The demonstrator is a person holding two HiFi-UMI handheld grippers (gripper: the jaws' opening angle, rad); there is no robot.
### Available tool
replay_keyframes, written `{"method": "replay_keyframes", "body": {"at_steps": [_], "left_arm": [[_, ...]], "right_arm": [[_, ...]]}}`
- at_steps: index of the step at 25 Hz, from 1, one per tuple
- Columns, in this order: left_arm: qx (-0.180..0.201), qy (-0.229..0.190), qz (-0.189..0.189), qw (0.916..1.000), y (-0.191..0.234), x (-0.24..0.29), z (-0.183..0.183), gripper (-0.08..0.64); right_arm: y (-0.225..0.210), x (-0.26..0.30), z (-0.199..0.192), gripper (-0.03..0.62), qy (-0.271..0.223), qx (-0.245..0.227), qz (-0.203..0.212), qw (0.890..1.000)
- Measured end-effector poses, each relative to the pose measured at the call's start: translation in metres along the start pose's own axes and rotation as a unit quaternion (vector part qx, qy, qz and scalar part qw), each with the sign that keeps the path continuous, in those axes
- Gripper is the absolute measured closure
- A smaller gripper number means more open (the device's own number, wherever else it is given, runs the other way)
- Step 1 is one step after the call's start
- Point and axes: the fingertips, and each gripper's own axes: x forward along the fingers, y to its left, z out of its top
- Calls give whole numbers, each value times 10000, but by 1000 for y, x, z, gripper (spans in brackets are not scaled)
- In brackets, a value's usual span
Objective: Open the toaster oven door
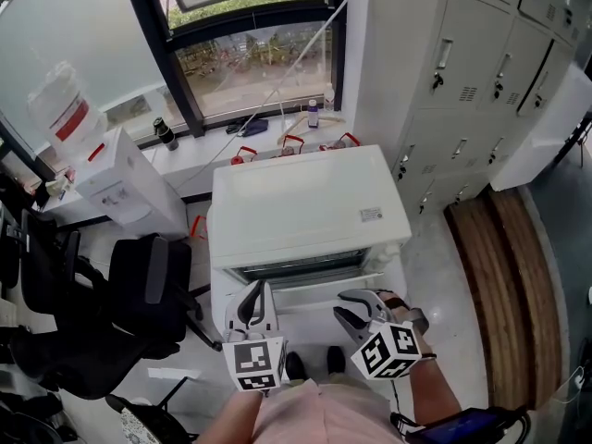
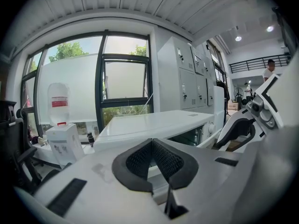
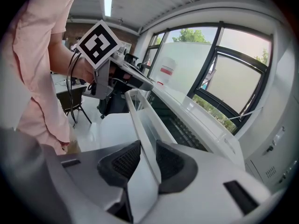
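The right tool [image 3: 147, 158] pinches the handle [image 3: 140, 120] of the toaster oven door [image 1: 305, 294], which stands ajar, seemingly placed to pull it down, while the left tool [image 2: 152, 160], jaws together on nothing, hangs alongside

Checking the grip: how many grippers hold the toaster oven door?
1: the right gripper, clamped on the edge of the toaster oven door. The left gripper is shut, holding nothing.

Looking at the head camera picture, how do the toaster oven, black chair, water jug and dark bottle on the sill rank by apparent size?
1. toaster oven and black chair: too alike to separate; the chair also sits lower, farther from the camera.
2. water jug
3. dark bottle
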Motion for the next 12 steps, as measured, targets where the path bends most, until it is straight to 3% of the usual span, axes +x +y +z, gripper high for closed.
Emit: {"method": "replay_keyframes", "body": {"at_steps": [12], "left_arm": [[-95,153,-48,9998,-4,-10,-12,546]], "right_arm": [[16,-4,-4,489,38,-20,140,9999]]}}
